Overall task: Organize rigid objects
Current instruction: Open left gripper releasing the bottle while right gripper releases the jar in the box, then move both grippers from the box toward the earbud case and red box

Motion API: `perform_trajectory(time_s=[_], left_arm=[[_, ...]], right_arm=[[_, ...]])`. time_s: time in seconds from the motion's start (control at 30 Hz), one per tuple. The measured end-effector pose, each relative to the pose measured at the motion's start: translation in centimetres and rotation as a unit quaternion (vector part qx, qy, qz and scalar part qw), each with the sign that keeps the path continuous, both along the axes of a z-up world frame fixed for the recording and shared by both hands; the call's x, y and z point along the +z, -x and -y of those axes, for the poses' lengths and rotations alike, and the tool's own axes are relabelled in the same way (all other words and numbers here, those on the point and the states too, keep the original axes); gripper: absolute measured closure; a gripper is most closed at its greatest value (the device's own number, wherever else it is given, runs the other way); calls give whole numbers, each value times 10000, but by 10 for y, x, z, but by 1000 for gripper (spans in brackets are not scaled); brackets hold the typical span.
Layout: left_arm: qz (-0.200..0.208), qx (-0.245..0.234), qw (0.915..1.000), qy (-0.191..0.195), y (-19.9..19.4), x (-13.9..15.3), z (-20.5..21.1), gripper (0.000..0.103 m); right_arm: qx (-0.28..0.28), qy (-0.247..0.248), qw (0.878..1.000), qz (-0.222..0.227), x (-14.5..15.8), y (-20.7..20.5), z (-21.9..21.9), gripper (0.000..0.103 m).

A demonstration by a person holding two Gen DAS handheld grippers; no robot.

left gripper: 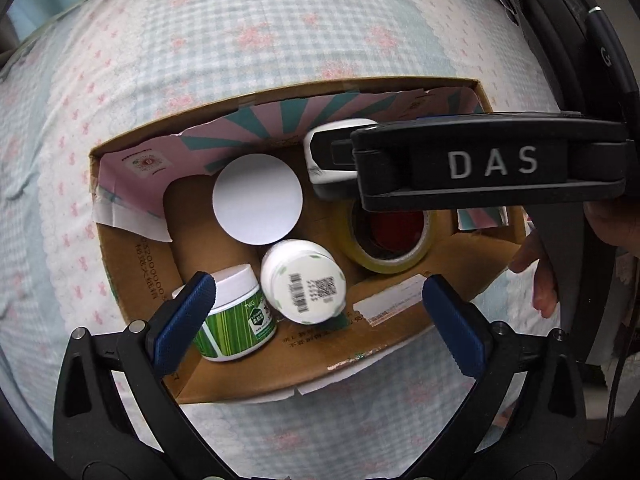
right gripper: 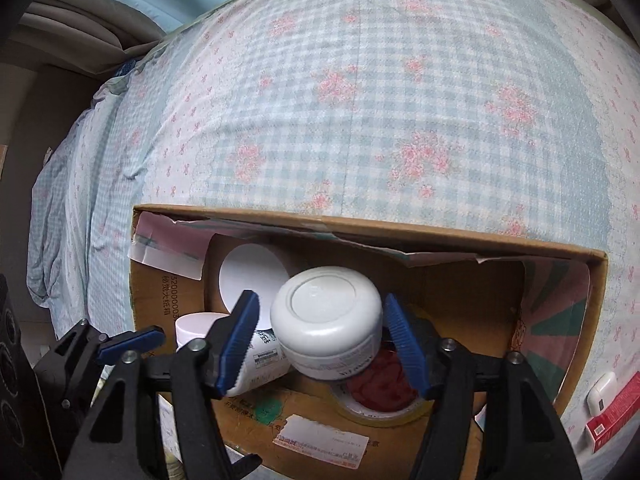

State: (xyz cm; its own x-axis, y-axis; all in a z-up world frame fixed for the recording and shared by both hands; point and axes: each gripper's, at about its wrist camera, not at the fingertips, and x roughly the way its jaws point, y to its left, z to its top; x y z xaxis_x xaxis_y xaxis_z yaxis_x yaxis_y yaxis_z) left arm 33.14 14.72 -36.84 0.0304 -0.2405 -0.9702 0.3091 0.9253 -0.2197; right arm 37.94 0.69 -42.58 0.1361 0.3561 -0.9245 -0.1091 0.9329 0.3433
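Note:
An open cardboard box (left gripper: 400, 344) (right gripper: 400, 232) lies on a checked bedsheet. Inside it are a round white lid (left gripper: 258, 199), a green-striped jar (left gripper: 234, 320), a white bottle (left gripper: 304, 280) lying on its side, and a yellow tape roll (left gripper: 400, 256) around something red. My left gripper (left gripper: 320, 300) hangs open over the box, its pads either side of the bottle and not touching it. My right gripper (right gripper: 322, 340) stands open above the tape roll. A tilted white jar (right gripper: 328, 320) sits between its pads, with a gap showing at the left pad.
A red carton (right gripper: 612, 412) and a small white case (right gripper: 600, 396) lie on the sheet to the right of the box. A person's hand (left gripper: 540, 276) holds the right gripper's handle. A dark speaker (right gripper: 12, 360) stands at the left, off the bed.

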Motion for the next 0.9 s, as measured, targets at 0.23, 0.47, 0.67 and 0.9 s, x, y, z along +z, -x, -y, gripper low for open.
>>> perform_trajectory(time_s=[0.23, 0.47, 0.67, 0.9], left_arm=[[-15, 311, 9995, -40, 15, 10, -19, 0], [190, 375, 9990, -126, 31, 36, -22, 0], [519, 419, 9977, -151, 53, 72, -24, 0], [957, 442, 9943, -156, 90, 116, -16, 0]], right_arm=[[76, 398, 9983, 421, 22, 21, 15, 0], [-118, 380, 9973, 618, 45, 46, 20, 0], [-208, 422, 9964, 710, 78, 76, 23, 0], [-425, 662, 9924, 941, 125, 124, 40, 0]])
